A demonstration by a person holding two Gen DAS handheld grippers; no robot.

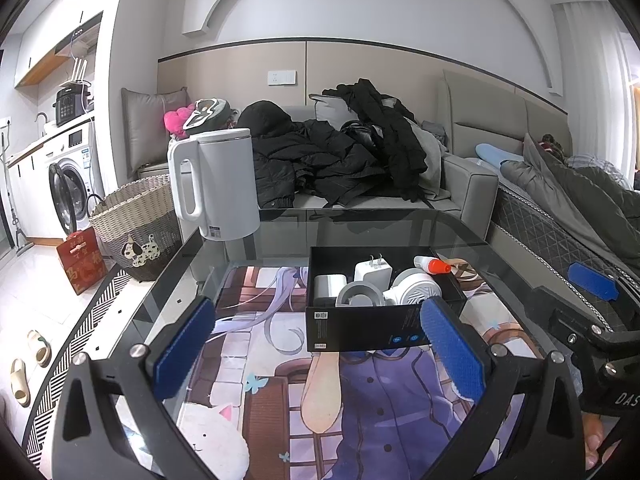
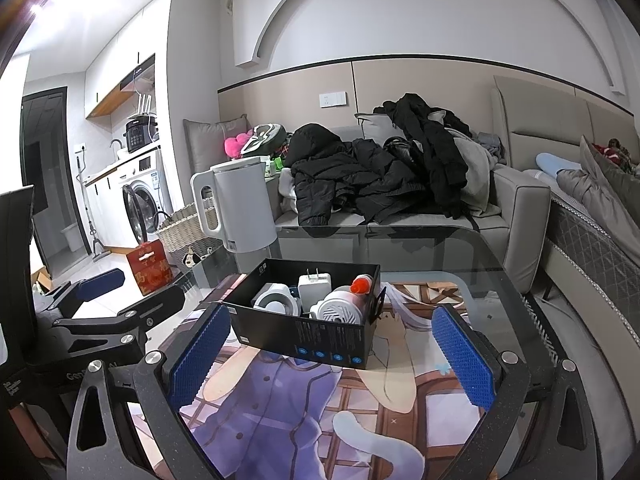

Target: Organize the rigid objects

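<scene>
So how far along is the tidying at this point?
Looks close to finished. The black box already holds the white charger, a grey tape roll, a white round gadget and a red-capped bottle. Nothing is in hand: left gripper and right gripper are both open and empty. Only the white kettle stands loose on the glass table.

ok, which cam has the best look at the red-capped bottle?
Left wrist. The bottle lies on its side at the box's far right corner, white body and red cap both clear. Right wrist shows mostly the cap; the round white gadget hides the body.
</scene>
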